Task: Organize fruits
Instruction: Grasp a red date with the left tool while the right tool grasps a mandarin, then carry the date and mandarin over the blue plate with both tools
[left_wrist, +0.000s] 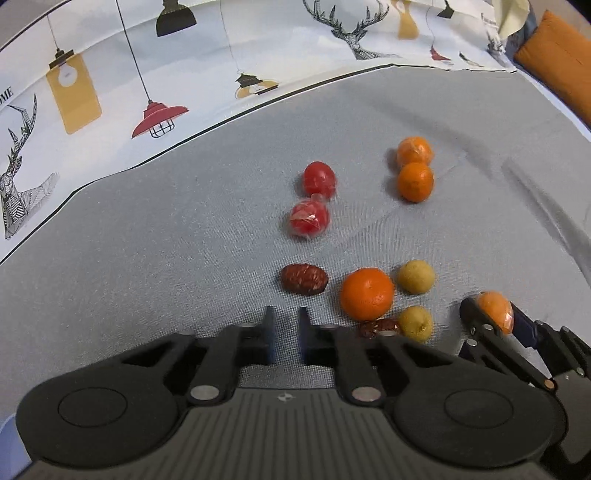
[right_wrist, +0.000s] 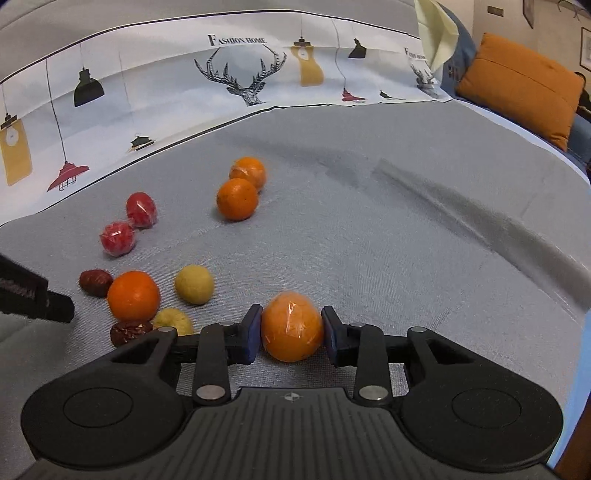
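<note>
Wrapped orange (right_wrist: 292, 329) sits clamped in your right hand-held gripper (right_wrist: 291, 332); your left hand-held gripper (left_wrist: 286, 334), at its 9 o'clock, is narrowed on nothing

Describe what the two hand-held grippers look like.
Both match: the left hand-held gripper and right hand-held gripper have black linkage arms with silver pivot pins, dark blue pads, a ribbed grey body and a small crosshair mark. No cables or sleeves show.

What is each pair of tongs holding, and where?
Right tongs: a wrapped orange, pinched at its two sides. Left tongs: nothing.
</note>
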